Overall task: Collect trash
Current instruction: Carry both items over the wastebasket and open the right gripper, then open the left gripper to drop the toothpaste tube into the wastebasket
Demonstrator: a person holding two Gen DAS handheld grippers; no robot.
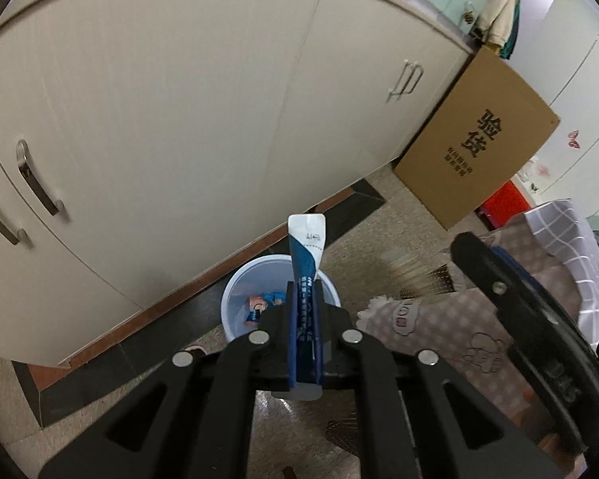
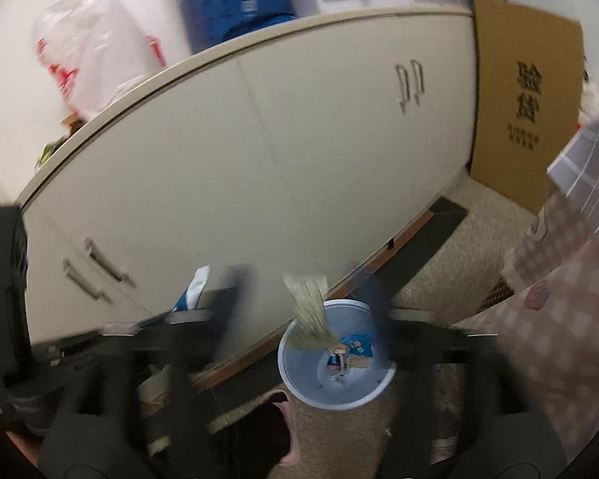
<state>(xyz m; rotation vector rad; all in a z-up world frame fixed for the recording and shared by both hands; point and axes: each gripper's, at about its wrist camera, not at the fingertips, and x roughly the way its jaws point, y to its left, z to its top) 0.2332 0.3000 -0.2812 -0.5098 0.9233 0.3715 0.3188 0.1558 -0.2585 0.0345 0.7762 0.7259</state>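
Left gripper [image 1: 304, 319] stayed out of it: jaws clamped flat on blue-white sachet [image 1: 305, 255], frame centre, above white bin [image 1: 235, 303]. We judged sachet light, floppy, slick; mid-body hold best. Right gripper [image 2: 307, 303] apart, greenish wrapper [image 2: 308, 311] loose over bin [image 2: 299, 383], lower centre.

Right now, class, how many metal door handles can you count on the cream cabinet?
4: one pair low on the cabinet's left doors, another pair on its right doors. Others may lie beyond view.
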